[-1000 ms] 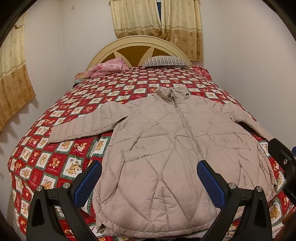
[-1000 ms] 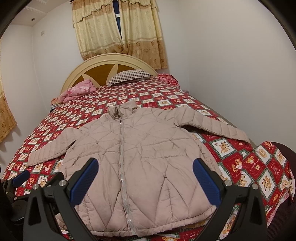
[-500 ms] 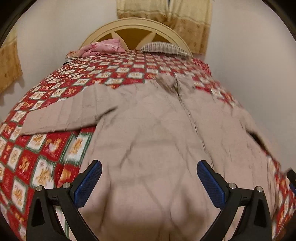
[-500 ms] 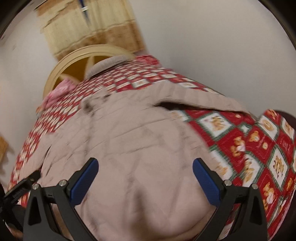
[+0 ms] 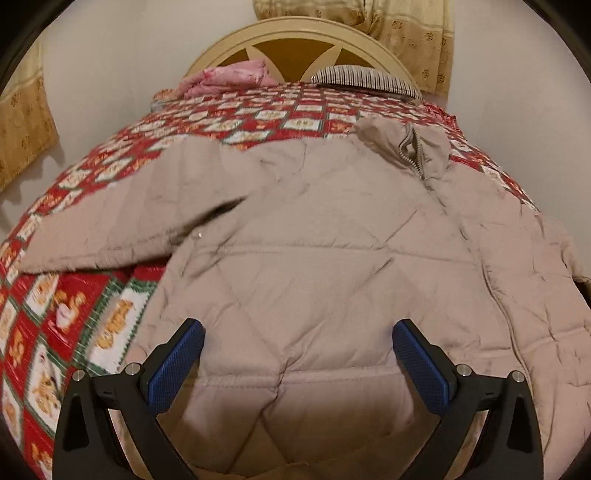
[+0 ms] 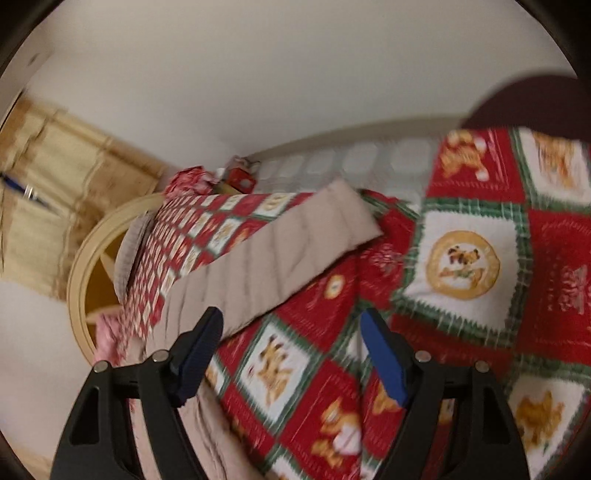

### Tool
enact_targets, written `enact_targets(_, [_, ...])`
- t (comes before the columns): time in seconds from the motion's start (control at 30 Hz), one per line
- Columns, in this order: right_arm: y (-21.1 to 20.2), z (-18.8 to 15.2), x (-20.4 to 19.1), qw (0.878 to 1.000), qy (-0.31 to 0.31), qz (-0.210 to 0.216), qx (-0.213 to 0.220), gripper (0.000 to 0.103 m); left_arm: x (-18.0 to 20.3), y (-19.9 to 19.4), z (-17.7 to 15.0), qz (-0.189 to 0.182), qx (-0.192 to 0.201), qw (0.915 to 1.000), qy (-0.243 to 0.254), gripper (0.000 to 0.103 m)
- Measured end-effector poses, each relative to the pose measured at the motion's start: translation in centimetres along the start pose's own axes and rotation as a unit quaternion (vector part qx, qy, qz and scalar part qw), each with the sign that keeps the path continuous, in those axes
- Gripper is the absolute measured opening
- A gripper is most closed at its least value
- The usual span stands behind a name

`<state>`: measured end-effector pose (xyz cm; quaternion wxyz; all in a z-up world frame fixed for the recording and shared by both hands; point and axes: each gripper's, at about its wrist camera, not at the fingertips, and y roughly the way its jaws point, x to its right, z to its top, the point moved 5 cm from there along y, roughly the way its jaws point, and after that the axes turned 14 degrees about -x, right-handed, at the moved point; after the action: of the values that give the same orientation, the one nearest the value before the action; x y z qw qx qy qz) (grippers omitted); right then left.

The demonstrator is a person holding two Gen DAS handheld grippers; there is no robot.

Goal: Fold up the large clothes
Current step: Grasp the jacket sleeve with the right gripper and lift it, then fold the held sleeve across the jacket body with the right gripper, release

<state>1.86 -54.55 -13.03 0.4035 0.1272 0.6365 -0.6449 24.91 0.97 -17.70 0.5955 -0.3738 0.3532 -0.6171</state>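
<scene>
A beige quilted jacket [image 5: 332, 236] lies front up on the bed, zipper shut, collar toward the headboard, sleeves spread out. My left gripper [image 5: 297, 332] hovers open just over the jacket's lower body, near the hem, with only fabric below its blue pads [image 5: 173, 369]. In the right wrist view, which is tilted, the jacket's right sleeve [image 6: 280, 254] runs across the quilt to its cuff. My right gripper [image 6: 291, 319] is beside that sleeve with its jaws closing. The sleeve's edge is by the left finger, and the pads press on nothing.
A red patchwork quilt [image 5: 66, 332] covers the bed. At the head are a cream headboard [image 5: 295, 33], a pink blanket [image 5: 229, 77] and a striped pillow [image 5: 365, 77]. Curtains [image 5: 413, 33] hang behind. A white wall [image 6: 295, 74] runs close along the bed's right side.
Both grippers have come down and forward toward the jacket. The right view has rolled and swung from the jacket's body to its right sleeve, and the right jaws have narrowed.
</scene>
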Motion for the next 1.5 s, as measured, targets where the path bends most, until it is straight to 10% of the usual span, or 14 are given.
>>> enact_targets(0.5, [3.7,6.2,1.3,0.977,0.018,-0.208,0.037,0.079,0.5,1.8,-0.1,0.011,-0.022,0.9997,0.007,0.102])
enact_targets(0.63, [3.8,5.7,1.8,0.953,-0.009,-0.299,0.039,0.056,0.4,1.9,0.0,0.006,-0.022,0.9997,0.005,0.102])
enact_targets(0.67, [3.5,5.6,1.6,0.951,-0.026,-0.307,0.041,0.031,0.4,1.9,0.0,0.005,-0.022,0.9997,0.004,0.102])
enact_targets(0.7, [3.4,5.4,1.6,0.958,-0.047,-0.28,0.03,0.018,0.4,1.9,0.0,0.004,-0.022,0.9997,0.004,0.102])
enact_targets(1.07, [-4.3,5.6,-1.9,0.988,-0.098,-0.086,0.08,0.013,0.1,1.8,-0.1,-0.008,-0.021,0.9997,0.0,0.102])
enact_targets(1.27, [-8.0,1.7,-9.5,0.973,-0.201,-0.051,0.098,0.012,0.0,1.6,-0.1,-0.018,-0.018,0.9997,-0.005,0.102])
enact_targets(1.5, [-6.5,-8.0,-25.3,0.927,-0.366,0.027,0.081,0.012,-1.1,0.6,-0.4,-0.046,0.002,0.9985,-0.031,0.102])
